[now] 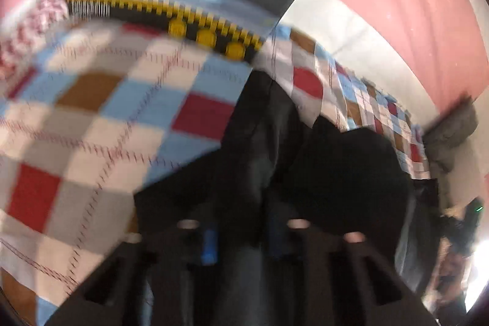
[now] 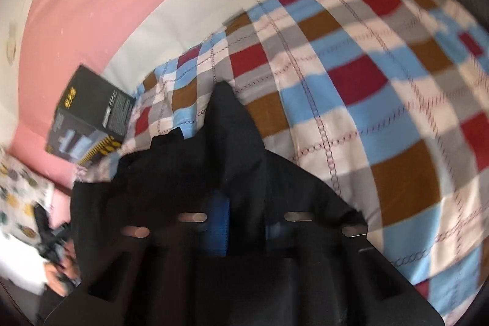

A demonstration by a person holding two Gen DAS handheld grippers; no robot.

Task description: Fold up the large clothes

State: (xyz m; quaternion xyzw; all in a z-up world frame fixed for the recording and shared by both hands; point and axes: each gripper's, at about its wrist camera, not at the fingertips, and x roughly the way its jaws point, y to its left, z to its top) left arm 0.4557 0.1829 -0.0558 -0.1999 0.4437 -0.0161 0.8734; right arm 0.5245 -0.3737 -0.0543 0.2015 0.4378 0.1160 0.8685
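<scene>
— Two grippers, left [image 1: 241, 237] and right [image 2: 244, 222], each pinch the black garment [image 2: 226, 142] over the checked bedspread [image 2: 366, 118]?
— Yes, both clamped narrow on cloth. Lifting stage, probably; next, carry both edges across evenly.

One black garment [image 2: 214, 142], one checked bedsheet [image 2: 366, 87], one dark box [image 2: 91, 118], two grippers.

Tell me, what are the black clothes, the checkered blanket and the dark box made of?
Black garment: looks like soft matte cloth, since it droops in folds. Checkered bedsheet: thin woven fabric, probably cotton, with printed squares and wrinkles. Dark box: seems printed cardboard, with flat faces and sharp edges.
</scene>
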